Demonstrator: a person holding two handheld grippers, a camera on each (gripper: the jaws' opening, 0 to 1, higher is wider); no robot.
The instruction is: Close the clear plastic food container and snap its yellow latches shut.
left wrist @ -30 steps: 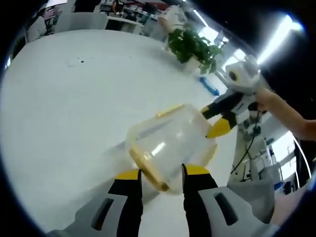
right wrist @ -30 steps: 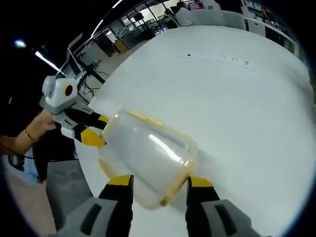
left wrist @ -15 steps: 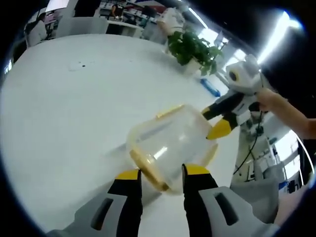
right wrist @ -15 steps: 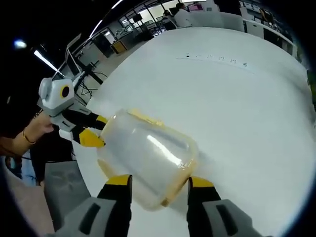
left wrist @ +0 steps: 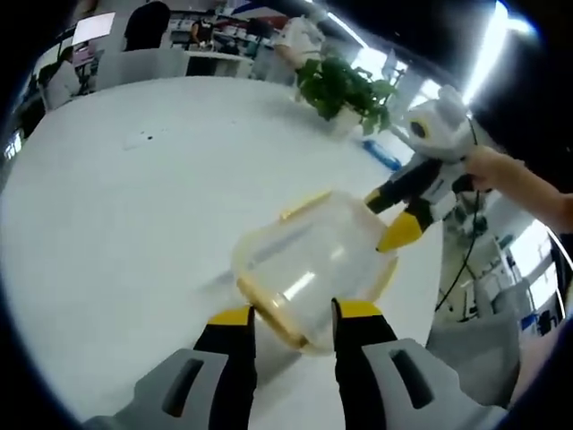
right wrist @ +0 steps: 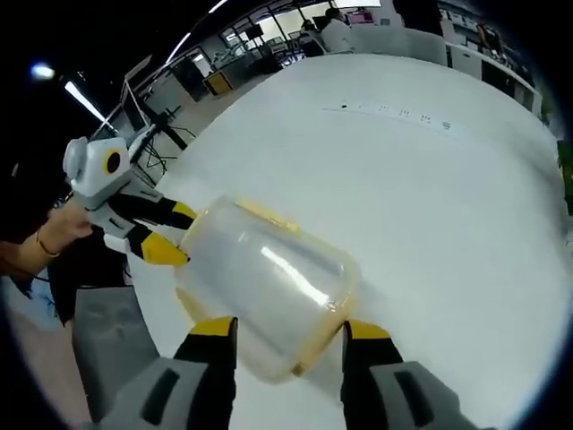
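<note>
Yellow-tipped jaws on both grippers are spread wide, one at each end of the container, and neither is clamping anything as far as I can see. The left gripper (left wrist: 288,315) has its tips either side of the near end, right by a latch (left wrist: 269,309) that runs along that rim. The right gripper (right wrist: 288,330) sits at the opposite end the same way, its tips bracketing the tub's corner. Each one also pops up in the other's view, tips just at the far end of the tub.

So the container (left wrist: 313,260) is sitting on the white table (left wrist: 116,206), between the two grippers, near the table's edge. The lid looks to be on already, so I'd say closing is basically done. The latches are what's left: I can't tell whether the near one is snapped down or just hanging, and another latch (left wrist: 306,202) along the far side looks a bit flared out.

Long axis runs roughly from one gripper to the other, so each gripper faces a short end. A plant (left wrist: 345,85) sits way off at the table's far side.
</note>
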